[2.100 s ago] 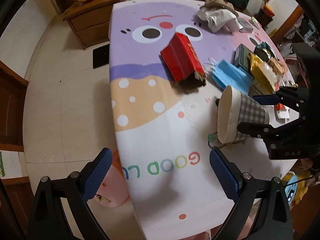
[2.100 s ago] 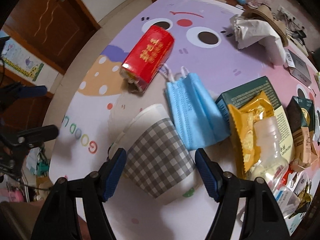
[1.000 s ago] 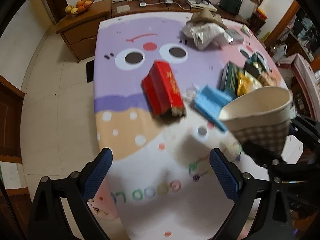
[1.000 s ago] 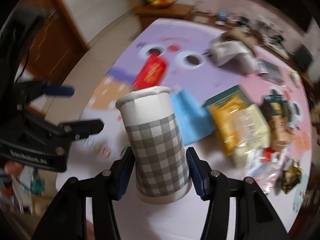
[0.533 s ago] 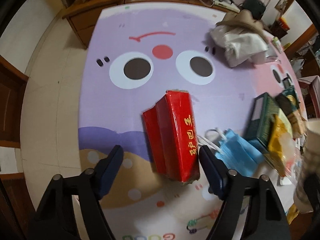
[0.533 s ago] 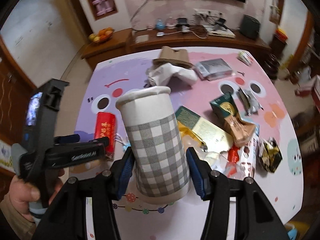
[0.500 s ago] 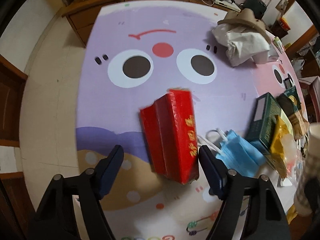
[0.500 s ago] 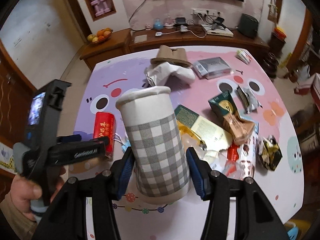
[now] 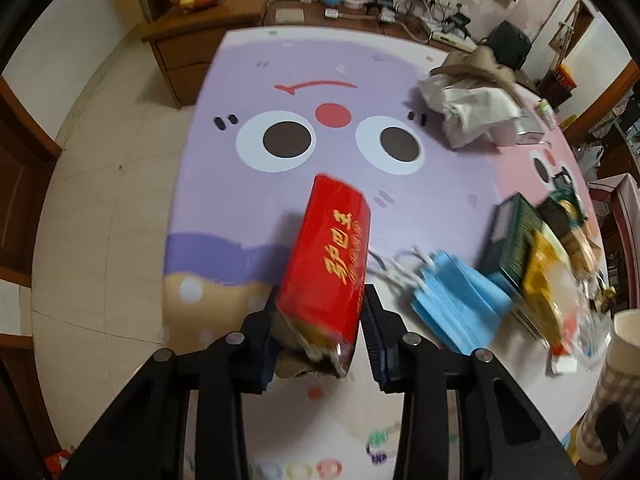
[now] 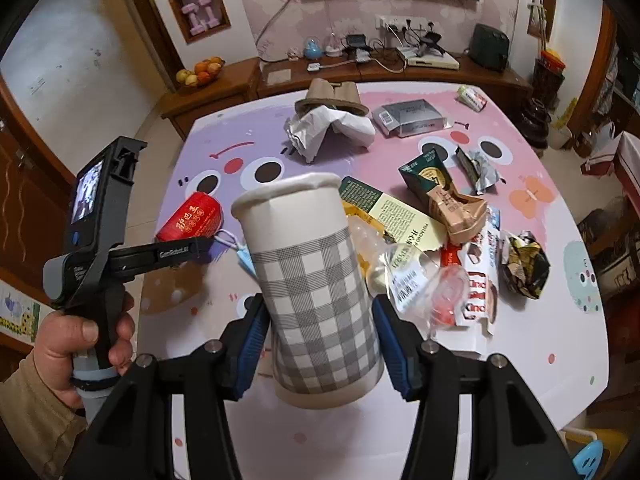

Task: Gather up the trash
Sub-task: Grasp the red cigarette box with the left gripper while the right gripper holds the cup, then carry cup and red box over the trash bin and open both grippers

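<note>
My left gripper (image 9: 322, 338) is shut on a red packet with gold writing (image 9: 330, 264), gripping its torn near end just above the table. The packet (image 10: 192, 218) and the left gripper (image 10: 182, 254) also show in the right wrist view. My right gripper (image 10: 320, 344) is shut on a grey checked paper cup (image 10: 312, 280), held upright above the table's front edge. The cup (image 9: 612, 384) shows at the right edge of the left wrist view.
A cartoon tablecloth (image 9: 320, 80) covers the table. On it lie blue face masks (image 9: 452, 308), a green box (image 9: 512, 232), yellow wrappers (image 9: 548, 280), crumpled white paper (image 10: 324, 128), a grey box (image 10: 408, 118) and several wrappers (image 10: 476, 280). A wooden sideboard (image 10: 224, 84) stands behind.
My left gripper has moved in and closed on the red packet's near end, which now looks lifted. My right gripper still holds the cup upright, almost unmoved.
</note>
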`<act>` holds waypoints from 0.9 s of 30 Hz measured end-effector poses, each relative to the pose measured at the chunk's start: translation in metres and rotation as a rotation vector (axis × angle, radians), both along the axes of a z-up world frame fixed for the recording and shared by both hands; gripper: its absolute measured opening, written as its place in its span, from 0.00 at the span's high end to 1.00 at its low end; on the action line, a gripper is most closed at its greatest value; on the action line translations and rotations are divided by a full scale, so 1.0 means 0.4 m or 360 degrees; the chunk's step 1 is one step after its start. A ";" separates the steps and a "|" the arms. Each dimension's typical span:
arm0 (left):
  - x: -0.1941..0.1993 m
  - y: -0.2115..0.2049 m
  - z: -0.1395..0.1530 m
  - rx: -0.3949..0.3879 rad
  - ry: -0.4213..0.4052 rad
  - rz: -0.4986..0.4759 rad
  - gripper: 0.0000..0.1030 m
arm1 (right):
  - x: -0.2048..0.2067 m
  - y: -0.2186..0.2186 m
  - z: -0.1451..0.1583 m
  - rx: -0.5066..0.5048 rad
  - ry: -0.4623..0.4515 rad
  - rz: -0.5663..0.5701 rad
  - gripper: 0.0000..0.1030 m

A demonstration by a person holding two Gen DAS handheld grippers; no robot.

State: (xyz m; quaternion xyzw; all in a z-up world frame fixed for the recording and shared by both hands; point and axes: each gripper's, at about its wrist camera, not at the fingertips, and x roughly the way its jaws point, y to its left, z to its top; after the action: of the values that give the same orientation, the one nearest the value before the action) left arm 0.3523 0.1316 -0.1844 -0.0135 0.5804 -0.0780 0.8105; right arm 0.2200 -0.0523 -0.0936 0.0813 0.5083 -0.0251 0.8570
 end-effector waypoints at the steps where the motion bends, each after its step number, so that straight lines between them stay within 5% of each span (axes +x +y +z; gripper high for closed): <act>1: -0.020 -0.007 0.012 -0.0005 -0.0021 0.0002 0.68 | -0.013 -0.001 0.006 0.0001 -0.0010 0.0007 0.49; 14: -0.537 -0.093 0.166 -0.0165 -0.0149 0.0171 0.72 | -0.319 -0.125 0.020 0.0114 -0.0027 0.0175 0.49; 22: -0.846 -0.230 0.107 -0.0200 -0.0080 0.0121 0.72 | -0.548 -0.245 -0.069 0.0138 0.0098 0.0262 0.49; 27: -0.969 -0.307 0.020 -0.0158 0.0077 0.0037 0.72 | -0.651 -0.293 -0.188 0.0200 0.0322 0.0247 0.49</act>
State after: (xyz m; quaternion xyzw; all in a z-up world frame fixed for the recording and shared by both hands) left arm -0.0352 0.0089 -0.1765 -0.0623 0.5950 -0.0970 0.7954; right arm -0.0405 -0.1696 -0.1688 0.0921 0.5974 0.0650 0.7940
